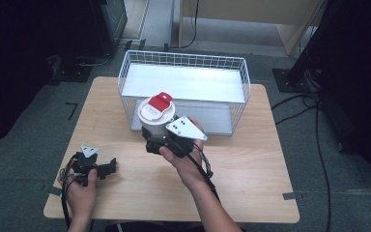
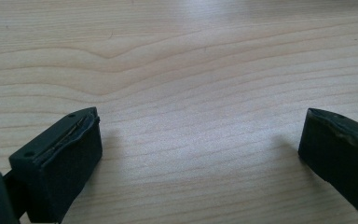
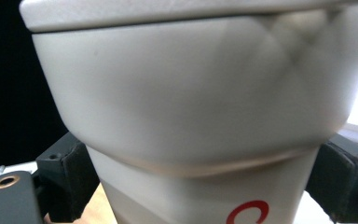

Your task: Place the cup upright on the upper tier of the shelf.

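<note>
White tub (image 1: 155, 121) with wide lid and red flap on top, red mark low on its narrower body, held upright just in front of the wire basket (image 1: 241, 72). Clamped at the body by the right gripper (image 3: 200, 186). Left gripper (image 2: 200, 149) spread wide, empty, on the desk (image 1: 251, 159).

Light wooden table (image 1: 251, 159) on grey carpet floor (image 1: 328, 179) — black cables (image 1: 297, 104) trailing right of table. Pale wooden furniture (image 1: 270, 14) beyond table; dark equipment (image 1: 101, 24) beyond its left corner — bright overhead light.
</note>
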{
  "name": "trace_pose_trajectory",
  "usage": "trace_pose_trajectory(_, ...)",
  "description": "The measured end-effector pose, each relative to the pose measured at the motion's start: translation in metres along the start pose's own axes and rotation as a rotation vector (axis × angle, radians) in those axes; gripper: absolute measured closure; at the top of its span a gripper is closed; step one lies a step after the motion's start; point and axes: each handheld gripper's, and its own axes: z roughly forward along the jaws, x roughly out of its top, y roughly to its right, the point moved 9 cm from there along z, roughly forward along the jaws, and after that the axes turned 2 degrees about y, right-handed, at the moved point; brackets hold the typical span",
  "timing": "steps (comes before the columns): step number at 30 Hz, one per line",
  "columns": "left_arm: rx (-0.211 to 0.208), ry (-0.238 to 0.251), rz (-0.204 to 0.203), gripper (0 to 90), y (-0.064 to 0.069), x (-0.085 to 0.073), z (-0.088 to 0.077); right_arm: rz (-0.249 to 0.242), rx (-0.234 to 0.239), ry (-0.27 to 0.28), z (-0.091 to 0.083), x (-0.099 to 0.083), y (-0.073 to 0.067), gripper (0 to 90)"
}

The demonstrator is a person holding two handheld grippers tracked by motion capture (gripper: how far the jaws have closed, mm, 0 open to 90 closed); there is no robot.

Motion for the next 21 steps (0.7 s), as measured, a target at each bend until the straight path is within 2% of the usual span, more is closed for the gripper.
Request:
trace_pose_trajectory(2,0.0,0.0,0.0,0.0,0.0,0.0,0.0,-0.007,-0.021,0.016,-0.001,0.016,0.009,9.6)
trace_pose_trajectory(4,0.0,0.0,0.0,0.0,0.0,0.0,0.0,-0.004,-0.025,0.021,-0.002,0.02,0.011,9.6)
trace_pose_trajectory(10,0.0,-0.002,0.002,0.0,0.0,0.0,0.0,-0.018,-0.074,0.049,-0.001,0.052,0.032,9.6)
trace_pose_trajectory(13,-0.001,-0.003,0.001,0.0,0.0,0.0,0.0,-0.019,-0.089,0.046,0.0,0.056,0.038,9.6)
trace_pose_trajectory(16,-0.001,-0.002,0.001,0.0,0.0,0.0,0.0,-0.023,-0.125,0.05,0.005,0.064,0.053,9.6)
trace_pose_trajectory(18,0.0,-0.002,0.002,0.0,0.0,0.0,0.0,-0.026,-0.131,0.05,0.007,0.065,0.057,9.6)
trace_pose_trajectory(20,0.0,-0.001,0.002,0.0,0.0,0.0,0.0,-0.023,-0.157,0.047,0.012,0.069,0.069,9.6)
trace_pose_trajectory(21,0.0,-0.001,0.002,0.0,0.0,0.0,0.0,-0.023,-0.157,0.047,0.012,0.069,0.069,9.6)
